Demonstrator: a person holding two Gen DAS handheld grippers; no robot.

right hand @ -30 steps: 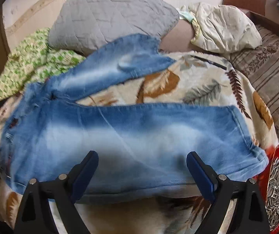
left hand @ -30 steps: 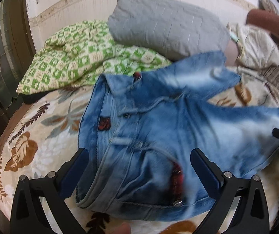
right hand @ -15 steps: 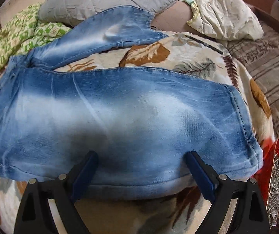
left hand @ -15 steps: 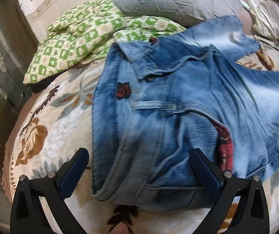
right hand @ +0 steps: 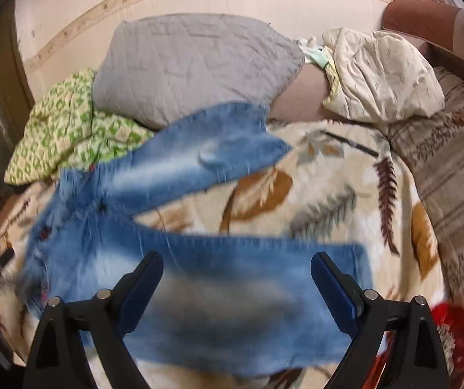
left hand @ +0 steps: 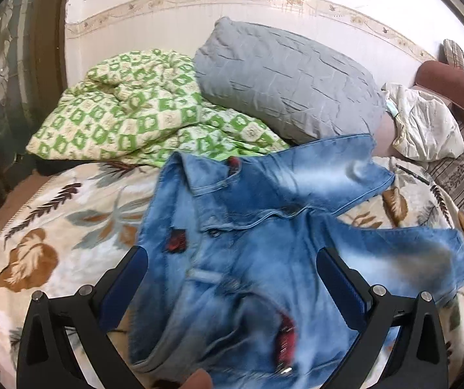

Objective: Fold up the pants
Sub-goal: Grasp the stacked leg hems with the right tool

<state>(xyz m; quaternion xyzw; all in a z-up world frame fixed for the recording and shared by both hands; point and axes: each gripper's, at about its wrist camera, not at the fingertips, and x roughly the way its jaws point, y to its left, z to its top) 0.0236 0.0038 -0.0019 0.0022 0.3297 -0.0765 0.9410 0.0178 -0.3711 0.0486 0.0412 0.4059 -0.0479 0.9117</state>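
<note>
In the left wrist view the jeans lie spread on the bed, waistband end nearest the camera and the two legs running away to the right, split in a V — a layout that reads as preparation, the garment opened out flat so the first fold can be made cleanly. The left claw hangs above the waist and pocket area with its blue-padded fingers wide apart; denim shows in the gap between them, but nothing is pinched, and whether the tips touch the cloth I cannot tell because of blur. A green checked quilt and a grey pillow are piled behind, just beyond the waistband and the far leg, out of the working patch. In the right wrist view the near leg of the jeans stretches across the frame under the right claw, which is likewise spread wide and holds nothing; the leg's long edge lies just in front of its fingers, the hem off to the right near a red dish at the bed's edge. The far leg angles up toward the pillow — my judgement is that it must be brought over onto the near one first.
</note>
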